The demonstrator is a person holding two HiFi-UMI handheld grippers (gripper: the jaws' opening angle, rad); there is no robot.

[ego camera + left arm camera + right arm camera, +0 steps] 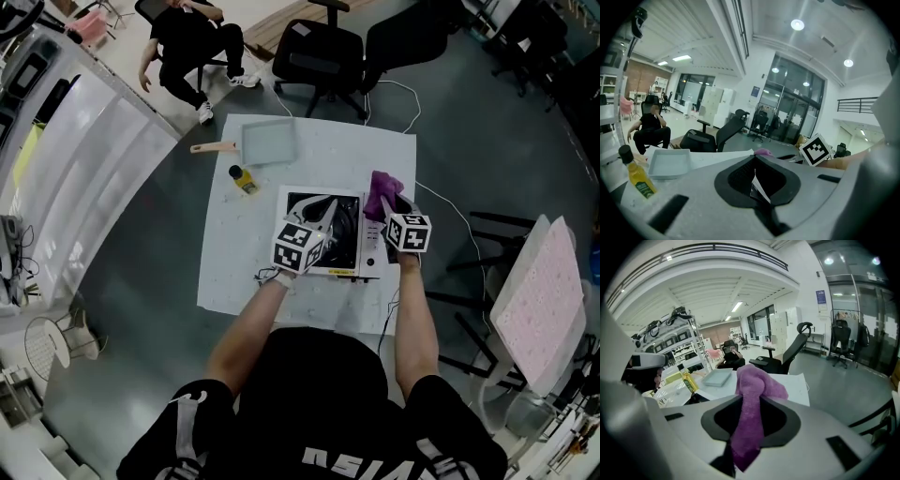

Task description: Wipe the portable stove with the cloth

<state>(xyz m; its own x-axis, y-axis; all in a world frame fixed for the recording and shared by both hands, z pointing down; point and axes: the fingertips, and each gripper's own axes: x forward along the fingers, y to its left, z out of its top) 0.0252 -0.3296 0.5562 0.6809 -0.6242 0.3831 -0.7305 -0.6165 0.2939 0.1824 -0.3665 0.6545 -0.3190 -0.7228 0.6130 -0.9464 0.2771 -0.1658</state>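
Note:
The portable stove [349, 246], white with a dark top, lies on the white-covered table [225, 262] in front of me. My right gripper [387, 208] is shut on a purple cloth [382, 190] and holds it over the stove's right end. In the right gripper view the cloth [757, 380] hangs down between the jaws and bunches above their tips. My left gripper [328, 208] is over the stove's middle, its jaws together with nothing seen held. The left gripper view shows those jaws [754, 159] meeting at a point, with the cloth [763, 152] just beyond.
A pale tray [267, 142], a wooden-handled tool [214, 147] and a small yellow bottle [244, 178] lie at the table's far left. A person [192, 37] sits beyond the table beside office chairs [319, 56]. A cable [450, 211] runs off the right edge.

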